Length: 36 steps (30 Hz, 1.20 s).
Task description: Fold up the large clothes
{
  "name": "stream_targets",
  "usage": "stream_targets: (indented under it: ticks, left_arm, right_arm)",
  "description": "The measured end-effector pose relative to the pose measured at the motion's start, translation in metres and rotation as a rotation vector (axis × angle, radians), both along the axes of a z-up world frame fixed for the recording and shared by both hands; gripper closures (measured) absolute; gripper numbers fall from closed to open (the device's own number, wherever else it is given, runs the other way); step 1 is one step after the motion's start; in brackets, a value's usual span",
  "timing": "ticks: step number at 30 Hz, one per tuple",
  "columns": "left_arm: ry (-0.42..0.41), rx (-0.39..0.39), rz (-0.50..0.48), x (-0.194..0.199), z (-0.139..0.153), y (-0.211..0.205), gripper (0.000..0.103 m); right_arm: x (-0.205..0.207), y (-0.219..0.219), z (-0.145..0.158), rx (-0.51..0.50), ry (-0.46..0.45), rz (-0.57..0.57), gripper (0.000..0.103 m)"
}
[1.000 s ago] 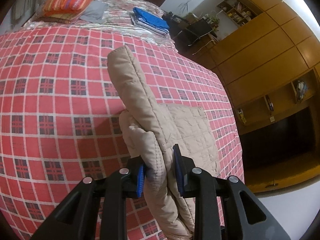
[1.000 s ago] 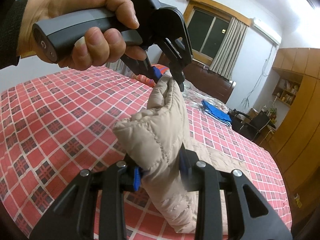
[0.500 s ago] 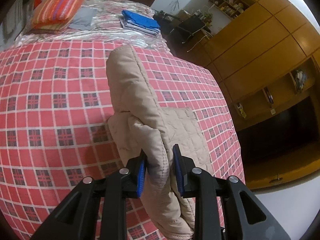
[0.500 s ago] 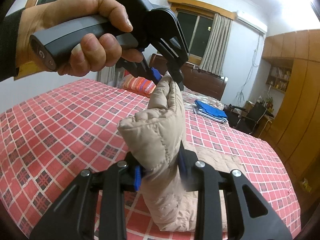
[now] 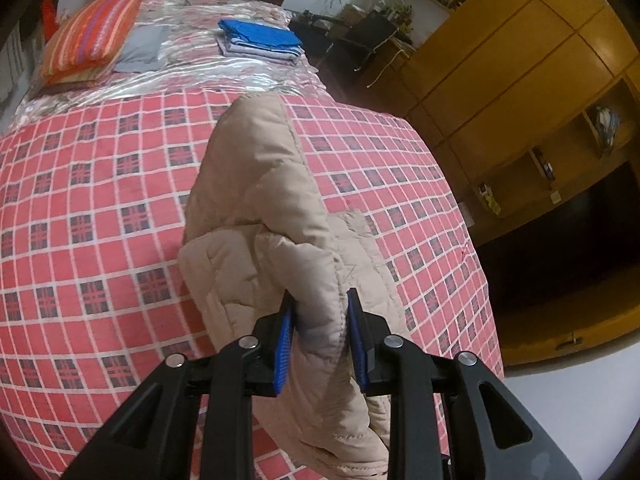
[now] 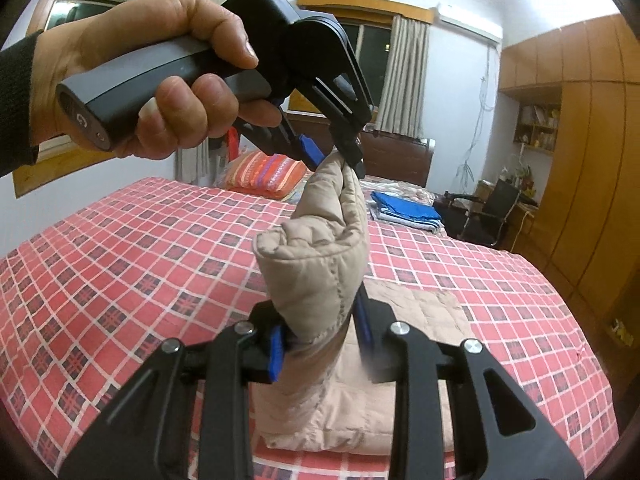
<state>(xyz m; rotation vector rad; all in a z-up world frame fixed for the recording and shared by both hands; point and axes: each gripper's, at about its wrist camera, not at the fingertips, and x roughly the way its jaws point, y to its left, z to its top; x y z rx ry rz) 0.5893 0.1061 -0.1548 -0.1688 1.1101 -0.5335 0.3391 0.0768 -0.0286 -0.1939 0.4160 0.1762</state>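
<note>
A beige quilted jacket (image 5: 260, 200) lies partly folded on a bed with a red checked cover (image 5: 100, 200). One thick edge of it is lifted off the bed and stretched between both grippers. My left gripper (image 5: 320, 340) is shut on one end of that edge, blue pads pressing the fabric. The right wrist view shows the left gripper (image 6: 340, 160) up high, a hand around its grey handle. My right gripper (image 6: 320, 340) is shut on the jacket (image 6: 316, 248) lower down. The rest of the jacket (image 6: 400, 340) rests flat on the cover.
A striped orange pillow (image 5: 92, 36) and a folded blue stack of clothes (image 5: 260, 38) lie at the head of the bed. Wooden wardrobes (image 5: 520, 80) stand along the right side. A dark chair (image 6: 492, 212) sits beyond the bed's far corner.
Both grippers have carried the held jacket edge higher above the bed, and the left one tilted toward the headboard. Both grips stay the same.
</note>
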Motion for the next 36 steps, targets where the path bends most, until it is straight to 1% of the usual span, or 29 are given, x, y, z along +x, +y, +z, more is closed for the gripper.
stream_targets:
  ticks: [4, 8, 13, 18, 21, 30, 36]
  left_arm:
    - [0.004, 0.027, -0.017, 0.004, -0.003, -0.029, 0.078]
    - [0.008, 0.053, -0.041, 0.006, -0.008, -0.059, 0.078]
    - [0.022, 0.104, -0.067, 0.012, -0.022, -0.095, 0.078]
    - [0.038, 0.149, -0.099, 0.017, -0.042, -0.132, 0.078]
    - [0.05, 0.164, -0.117, 0.019, -0.055, -0.151, 0.078]
    - [0.081, 0.222, -0.149, 0.026, -0.096, -0.197, 0.078]
    - [0.1, 0.238, -0.163, 0.031, -0.121, -0.217, 0.078]
  right_arm:
    - [-0.003, -0.018, -0.003, 0.01, -0.003, -0.023, 0.075]
    - [-0.003, -0.04, -0.007, 0.043, 0.004, -0.05, 0.075]
    - [-0.002, -0.068, -0.018, 0.113, 0.031, -0.075, 0.076]
    - [0.001, -0.095, -0.03, 0.184, 0.068, -0.092, 0.078]
    - [0.003, -0.114, -0.037, 0.245, 0.099, -0.1, 0.078]
    - [0.004, -0.146, -0.064, 0.28, 0.136, -0.149, 0.079]
    - [0.005, -0.166, -0.079, 0.323, 0.175, -0.162, 0.079]
